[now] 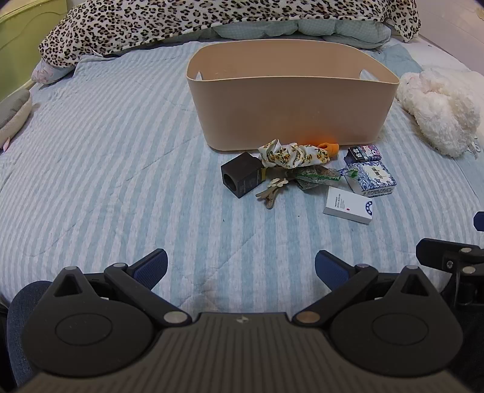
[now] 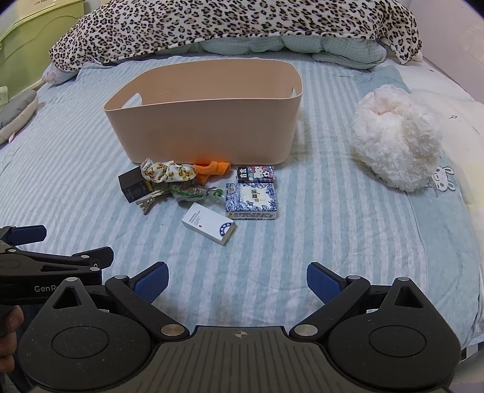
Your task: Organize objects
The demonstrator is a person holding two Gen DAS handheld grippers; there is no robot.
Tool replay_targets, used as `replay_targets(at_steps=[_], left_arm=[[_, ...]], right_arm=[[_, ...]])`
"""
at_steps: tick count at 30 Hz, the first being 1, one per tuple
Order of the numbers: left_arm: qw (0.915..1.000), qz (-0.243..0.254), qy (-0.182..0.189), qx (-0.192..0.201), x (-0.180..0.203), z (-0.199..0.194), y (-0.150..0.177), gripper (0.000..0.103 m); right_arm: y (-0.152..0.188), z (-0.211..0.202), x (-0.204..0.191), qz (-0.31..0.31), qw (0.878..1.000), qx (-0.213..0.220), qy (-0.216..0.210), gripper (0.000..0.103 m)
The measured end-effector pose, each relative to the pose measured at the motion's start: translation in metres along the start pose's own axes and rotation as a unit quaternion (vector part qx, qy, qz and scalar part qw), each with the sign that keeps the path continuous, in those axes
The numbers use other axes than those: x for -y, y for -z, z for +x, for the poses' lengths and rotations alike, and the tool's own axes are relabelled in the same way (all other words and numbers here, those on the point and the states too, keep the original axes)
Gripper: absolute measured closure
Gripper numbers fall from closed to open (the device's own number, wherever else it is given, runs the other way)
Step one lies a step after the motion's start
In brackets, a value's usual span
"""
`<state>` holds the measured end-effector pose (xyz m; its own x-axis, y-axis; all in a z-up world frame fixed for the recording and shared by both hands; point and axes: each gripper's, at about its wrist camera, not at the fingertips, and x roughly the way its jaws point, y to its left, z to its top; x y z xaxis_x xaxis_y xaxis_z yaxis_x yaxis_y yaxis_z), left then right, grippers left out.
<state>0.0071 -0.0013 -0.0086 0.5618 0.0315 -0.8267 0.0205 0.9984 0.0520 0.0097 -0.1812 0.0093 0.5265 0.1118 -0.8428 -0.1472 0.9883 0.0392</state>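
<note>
A tan plastic bin stands on the striped bed. In front of it lie a black box, a floral scrunchie, an orange cloth, a hair clip, a green wrapper, a white box, a blue patterned box and a dark cartoon box. My left gripper is open and empty, well short of the pile. My right gripper is open and empty, near the white box.
A fluffy white plush lies right of the bin. A leopard-print duvet is piled at the back. The left gripper shows in the right wrist view. A green cabinet stands at the left.
</note>
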Motion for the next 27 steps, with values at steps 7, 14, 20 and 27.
replay_targets(at_steps=[7,14,20,27], left_arm=[[1.0,-0.001,0.003,0.0,-0.0003,0.0003,0.0001,0.0],[1.0,0.0,0.002,0.003,0.0002,0.0003,0.0007,0.0],[1.0,0.001,0.002,0.003,0.0013,0.0009,0.0004,0.0],[1.0,0.001,0.001,0.0,0.0009,0.002,-0.0006,0.0]], right_arm=[[0.0004,-0.0001,-0.0013,-0.002,1.0,0.0,0.003,0.004],[0.0001,-0.0004,-0.0019,-0.004,1.0,0.0,0.002,0.004],[0.0,0.0001,-0.0031,-0.005,1.0,0.0,0.002,0.004],[-0.0003,0.0012,-0.0042,-0.008,1.0,0.0,0.002,0.004]])
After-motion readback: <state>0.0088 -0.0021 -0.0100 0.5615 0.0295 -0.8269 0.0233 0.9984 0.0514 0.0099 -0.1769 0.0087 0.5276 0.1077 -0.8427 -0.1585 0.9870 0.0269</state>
